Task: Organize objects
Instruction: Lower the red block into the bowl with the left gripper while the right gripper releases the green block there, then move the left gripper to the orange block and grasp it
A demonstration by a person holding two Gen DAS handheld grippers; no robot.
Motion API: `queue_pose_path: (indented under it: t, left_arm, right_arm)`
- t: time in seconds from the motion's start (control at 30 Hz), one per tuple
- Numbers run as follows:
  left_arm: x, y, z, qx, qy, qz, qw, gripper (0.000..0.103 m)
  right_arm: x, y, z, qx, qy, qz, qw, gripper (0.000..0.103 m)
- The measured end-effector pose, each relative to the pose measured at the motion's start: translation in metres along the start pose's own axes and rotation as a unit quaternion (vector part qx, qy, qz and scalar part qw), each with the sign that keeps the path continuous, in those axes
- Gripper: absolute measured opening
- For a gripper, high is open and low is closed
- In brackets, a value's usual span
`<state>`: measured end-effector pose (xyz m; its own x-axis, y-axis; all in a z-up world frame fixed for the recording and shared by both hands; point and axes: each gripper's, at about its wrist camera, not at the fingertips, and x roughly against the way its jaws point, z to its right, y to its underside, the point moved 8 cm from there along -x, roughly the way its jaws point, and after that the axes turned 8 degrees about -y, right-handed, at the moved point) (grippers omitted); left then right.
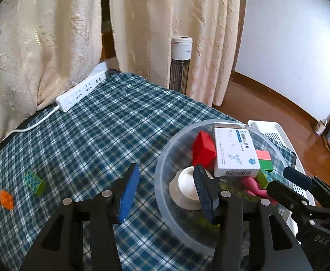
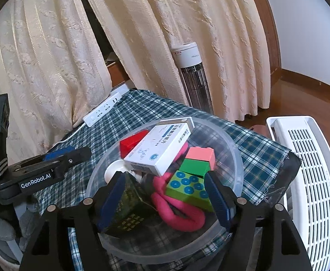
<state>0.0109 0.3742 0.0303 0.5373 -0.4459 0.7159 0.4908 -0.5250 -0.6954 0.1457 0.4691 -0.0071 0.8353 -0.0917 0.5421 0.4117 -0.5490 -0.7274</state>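
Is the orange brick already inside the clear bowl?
No, the orange brick lies on the plaid cloth, well apart from the clear bowl.

walls: white (image 1: 289,33) | floor: brown wood (image 1: 266,103) | curtains (image 2: 142,33): 2 cream panels (gap between)

One clear plastic bowl (image 2: 237,158) sits on the checked cloth (image 1: 101,135). Inside it I count one white medicine box (image 2: 160,151), one red block (image 1: 203,146), one pink block (image 2: 202,155), one plain green block (image 2: 194,167), one green studded brick (image 2: 188,189), one white cup-like piece (image 1: 185,187), one pink soft loop (image 2: 178,212) and one dark patterned packet (image 2: 131,210). Out on the cloth lie one more green studded brick (image 1: 35,181) and one orange piece (image 1: 6,199). One white power strip (image 1: 81,91).
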Motion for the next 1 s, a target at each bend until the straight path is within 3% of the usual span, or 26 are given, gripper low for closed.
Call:
queue_pose_path:
  t: [0.33, 1.0]
  left_arm:
    - [0.008, 0.009, -0.039, 0.035, -0.031, 0.002, 0.9989, 0.064]
    - [0.022, 0.040, -0.131, 0.081, -0.124, 0.002, 0.9890, 0.068]
  right_arm:
    - [0.001, 0.001, -0.024, 0.015, -0.008, 0.001, 1.000, 0.076]
    - [-0.023, 0.014, -0.098, 0.069, -0.049, -0.021, 0.996, 0.079]
